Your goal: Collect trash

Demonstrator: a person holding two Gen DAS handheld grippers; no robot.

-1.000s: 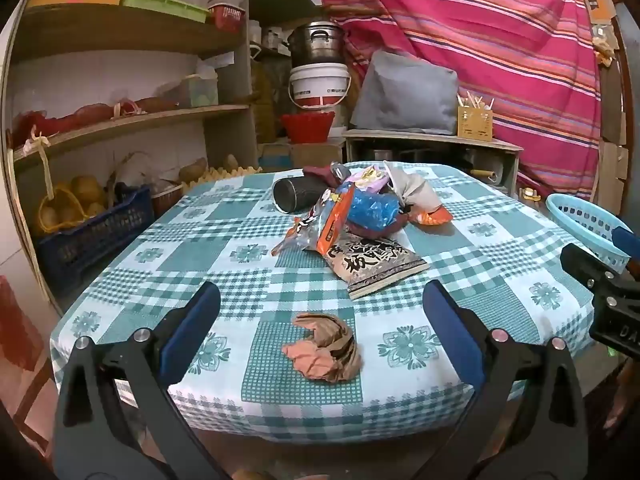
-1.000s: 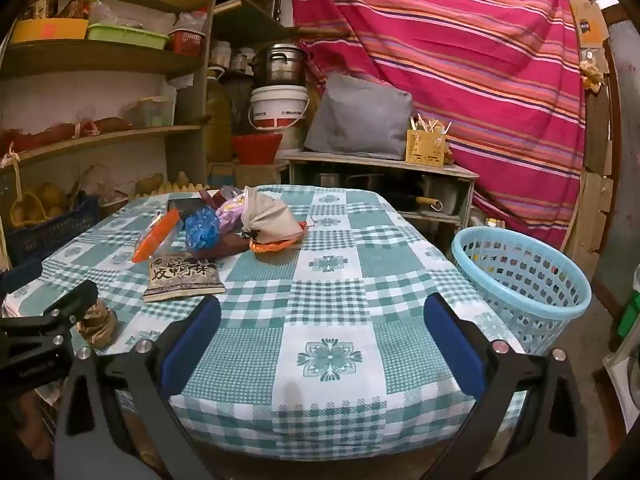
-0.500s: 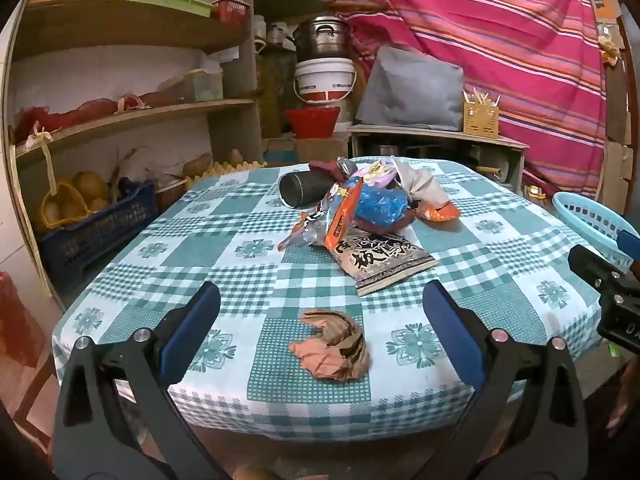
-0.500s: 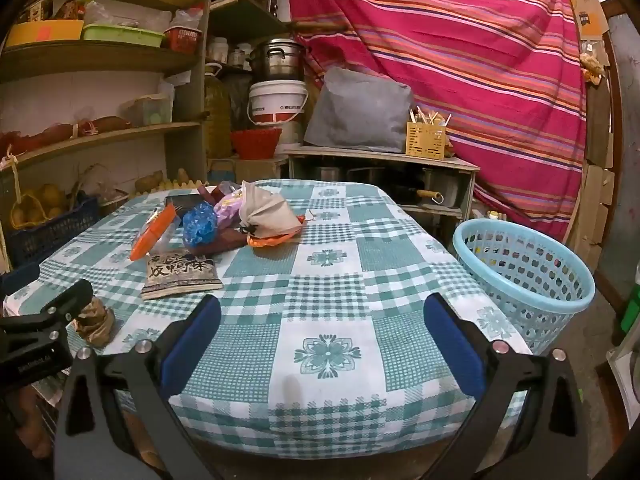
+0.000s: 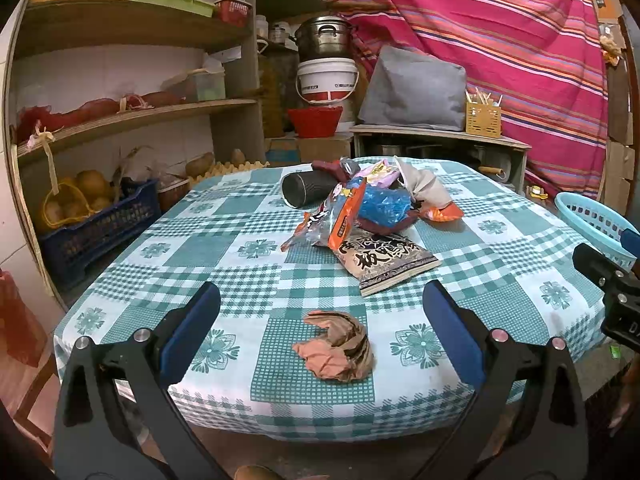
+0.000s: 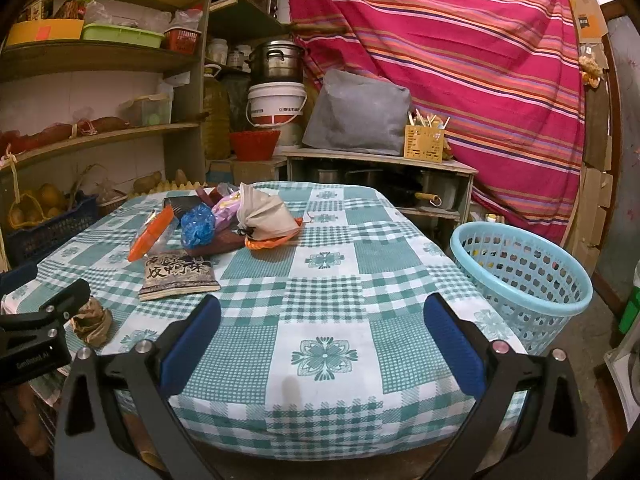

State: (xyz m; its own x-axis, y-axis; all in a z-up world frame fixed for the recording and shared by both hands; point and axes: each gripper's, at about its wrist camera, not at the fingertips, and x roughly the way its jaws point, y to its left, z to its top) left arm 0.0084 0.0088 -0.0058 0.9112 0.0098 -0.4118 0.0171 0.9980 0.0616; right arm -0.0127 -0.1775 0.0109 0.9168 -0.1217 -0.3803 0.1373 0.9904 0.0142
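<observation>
A crumpled brown paper wad (image 5: pixel 336 346) lies near the table's front edge, just beyond my open left gripper (image 5: pixel 320 316); the same wad (image 6: pixel 93 320) shows at the left in the right wrist view. Farther back sits a heap of trash: a brown printed snack bag (image 5: pixel 384 258), an orange-edged clear wrapper (image 5: pixel 340 216), a blue crumpled bag (image 5: pixel 382 204), a beige pouch (image 6: pixel 262 214) and a dark cylinder (image 5: pixel 306 192). My right gripper (image 6: pixel 322 316) hangs open over the table's near corner, holding nothing. A light-blue basket (image 6: pixel 524 276) stands on the floor to the right.
The round table wears a green checked cloth (image 6: pixel 328 260). Wooden shelves (image 5: pixel 132 116) with crates and produce line the left wall. A low bench (image 6: pixel 380 158) with a grey cushion, a bucket and a pot stands behind, before a striped red curtain (image 6: pixel 460 40).
Both grippers have shifted slightly; the table and trash sit a little higher and farther in the views. Nothing was grasped or released.
</observation>
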